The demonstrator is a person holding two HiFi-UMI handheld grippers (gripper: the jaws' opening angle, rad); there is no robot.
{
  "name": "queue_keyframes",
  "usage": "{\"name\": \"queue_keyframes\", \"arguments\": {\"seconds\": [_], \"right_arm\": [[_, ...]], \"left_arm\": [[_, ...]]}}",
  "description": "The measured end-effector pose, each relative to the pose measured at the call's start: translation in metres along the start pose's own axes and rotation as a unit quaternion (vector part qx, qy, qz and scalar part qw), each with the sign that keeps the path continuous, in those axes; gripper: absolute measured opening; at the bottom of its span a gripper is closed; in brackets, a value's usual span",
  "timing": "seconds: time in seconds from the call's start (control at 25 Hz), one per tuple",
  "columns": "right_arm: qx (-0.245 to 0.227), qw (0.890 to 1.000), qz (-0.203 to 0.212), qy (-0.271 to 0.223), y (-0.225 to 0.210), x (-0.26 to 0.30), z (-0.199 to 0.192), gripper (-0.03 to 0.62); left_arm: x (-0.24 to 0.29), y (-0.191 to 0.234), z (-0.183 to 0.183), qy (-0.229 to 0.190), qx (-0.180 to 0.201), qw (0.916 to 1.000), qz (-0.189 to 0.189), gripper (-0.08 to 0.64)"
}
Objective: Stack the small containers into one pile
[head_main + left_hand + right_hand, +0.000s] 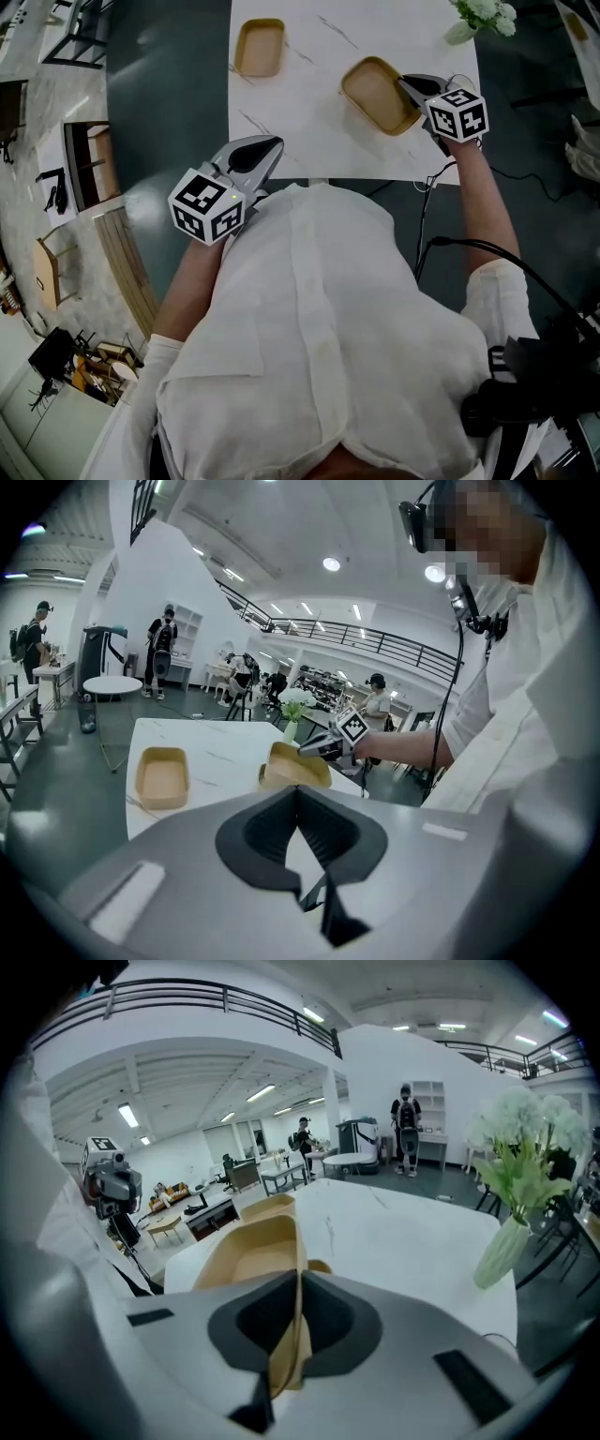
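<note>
Two tan oblong containers are on view over a white marble table (300,131). One container (260,47) lies flat at the far left of the table, also seen as the far container (265,1207) in the right gripper view. My right gripper (405,82) is shut on the rim of the other container (380,94), which hangs tilted above the table's right side; the held container's wall (248,1255) runs between the jaws (300,1274). My left gripper (267,150) hovers at the table's front edge, jaws together with nothing in them (298,791).
A vase of white flowers (483,17) stands at the table's far right corner, close to the right gripper. A black cable (441,173) hangs off the front right edge. Dark floor surrounds the table; people stand far off in the hall.
</note>
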State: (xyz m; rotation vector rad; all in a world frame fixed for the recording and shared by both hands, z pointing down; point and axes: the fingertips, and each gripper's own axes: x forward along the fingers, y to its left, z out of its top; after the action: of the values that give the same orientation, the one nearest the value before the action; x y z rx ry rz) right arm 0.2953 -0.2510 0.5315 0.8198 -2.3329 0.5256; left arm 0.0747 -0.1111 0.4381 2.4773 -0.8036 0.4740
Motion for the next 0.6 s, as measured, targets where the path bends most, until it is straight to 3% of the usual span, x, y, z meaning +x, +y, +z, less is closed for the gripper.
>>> {"name": "queue_keyframes", "arguments": {"seconds": [0.28, 0.6], "right_arm": [[0.002, 1.0, -0.008, 0.014, -0.026, 0.012, -0.007, 0.014], [-0.009, 0.999, -0.005, 0.042, -0.024, 0.027, -0.021, 0.014]], "left_arm": [[-0.006, 0.001, 0.001, 0.002, 0.0, 1.0, 0.007, 0.008], [-0.021, 0.003, -0.003, 0.0, -0.008, 0.9997, 0.021, 0.008]]}}
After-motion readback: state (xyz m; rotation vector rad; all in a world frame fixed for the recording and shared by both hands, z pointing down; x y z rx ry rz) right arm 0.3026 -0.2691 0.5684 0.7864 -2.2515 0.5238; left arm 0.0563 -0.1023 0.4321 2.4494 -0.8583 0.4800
